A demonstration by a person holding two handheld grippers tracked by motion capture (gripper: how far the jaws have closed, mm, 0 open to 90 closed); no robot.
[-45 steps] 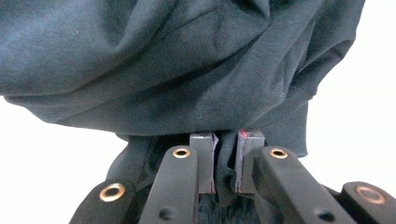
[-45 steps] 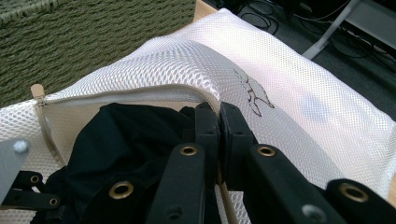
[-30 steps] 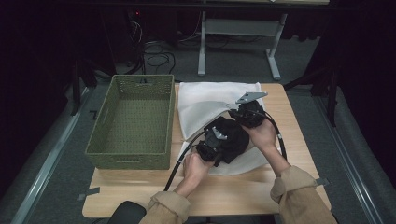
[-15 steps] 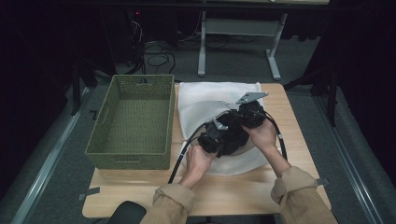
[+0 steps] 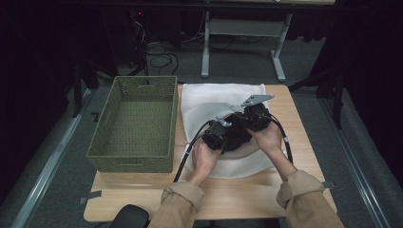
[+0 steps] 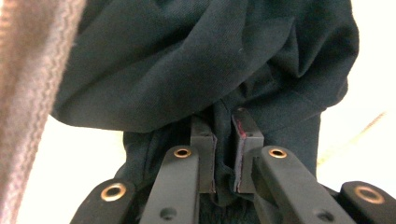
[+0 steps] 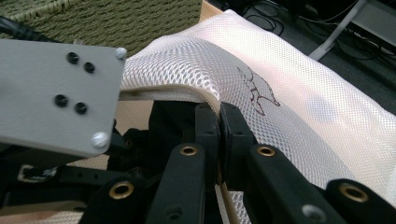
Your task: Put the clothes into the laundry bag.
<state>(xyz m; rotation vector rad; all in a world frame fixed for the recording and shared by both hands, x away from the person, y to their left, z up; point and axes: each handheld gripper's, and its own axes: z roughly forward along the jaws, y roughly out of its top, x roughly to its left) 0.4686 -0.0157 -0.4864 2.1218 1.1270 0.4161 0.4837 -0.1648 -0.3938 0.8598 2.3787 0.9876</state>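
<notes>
A: Start at the left tool (image 6: pixel 226 126). What is it doing?

B: Its 2 jaws are clamped on a fold of the dark garment (image 6: pixel 210 60), which bunches up just beyond the tips. In the high view the left tool (image 5: pixel 219 135) has slid a little forward across the surface (image 5: pixel 266 199) over the last second, toward the other hand, carrying the cloth with it.

A: And the right tool (image 7: pixel 219 114)?

B: Pinched shut on the raised rim of the white mesh bag (image 7: pixel 289 93), lifting that edge like a lip. It has stayed put while the left one came in, so the right tool (image 5: pixel 256 116) and the left now sit just beside each other.

A: So where is the garment now?

B: On the mesh bag (image 5: pixel 214 95), at its mouth, between the 2 hands. The dark garment (image 5: pixel 237 137) looks more tucked in than a second ago. How much of it is under the mesh I cannot tell.

A: What does that mean for the work?

B: I judge it as stuffing the bag: the mouth held open, the cloth fed in, roughly midway. The green basket (image 5: pixel 133 161) to the left holds nothing yet. Next would be pushing the cloth deeper before letting go, or it may spill back out.
</notes>
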